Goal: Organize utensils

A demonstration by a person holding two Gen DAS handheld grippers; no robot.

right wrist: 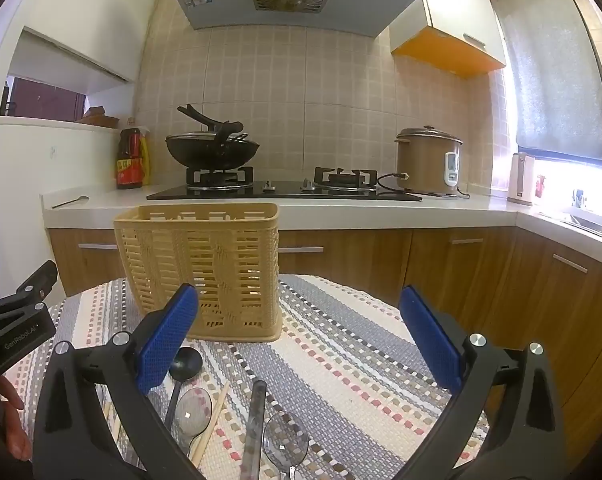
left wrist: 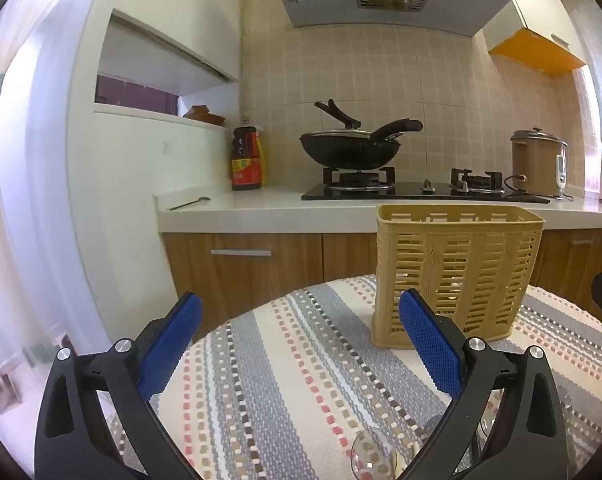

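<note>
Both views are bright with daylight. In the right wrist view it pours from the frosted window point(right wrist: 557, 80) at the right, blown out to white glare along its lower edge. In the left wrist view the pale wall point(left wrist: 33, 160) at the left is washed out and hazy. Fisheye distortion bends the white stone surface point(right wrist: 341, 210) and darkens every corner. Shadows are soft; the clear plastic spoon point(right wrist: 285, 440) lies slightly blurred.

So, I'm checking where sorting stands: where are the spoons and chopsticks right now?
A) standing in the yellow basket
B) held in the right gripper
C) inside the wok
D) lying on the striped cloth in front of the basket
D: in the right wrist view the black spoon, clear spoon and chopsticks lie on the striped cloth, in front of the yellow basket.
</note>
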